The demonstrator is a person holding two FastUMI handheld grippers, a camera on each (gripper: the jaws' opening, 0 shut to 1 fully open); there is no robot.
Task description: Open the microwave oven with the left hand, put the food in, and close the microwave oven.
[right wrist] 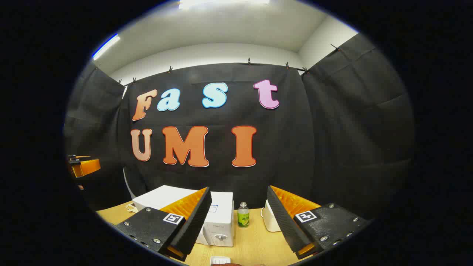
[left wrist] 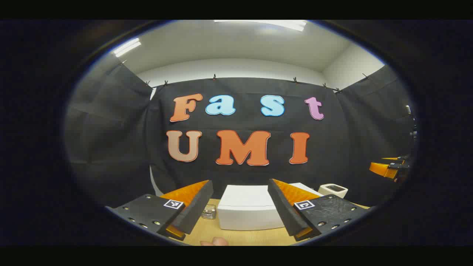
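The white microwave [left wrist: 244,210] stands on the wooden table, straight ahead of my left gripper [left wrist: 240,181], door shut. My left gripper is open, held above the table and short of the oven, nothing between its fingers. In the right gripper view the microwave [right wrist: 218,218] shows its dial panel at front left. My right gripper [right wrist: 238,189] is open too and holds nothing. At the bottom edge below it lies a white tray of food [right wrist: 221,261], mostly cut off. Each gripper appears far off in the other's view: the right gripper [left wrist: 388,168], the left gripper [right wrist: 84,166].
A green-labelled bottle [right wrist: 243,215] stands right of the microwave, then a white toaster [right wrist: 271,218], also the toaster [left wrist: 332,190]. A small shiny object [left wrist: 208,212] lies left of the oven. A fingertip [left wrist: 215,242] shows at the bottom. Black cloth walls enclose the wooden table [right wrist: 255,244].
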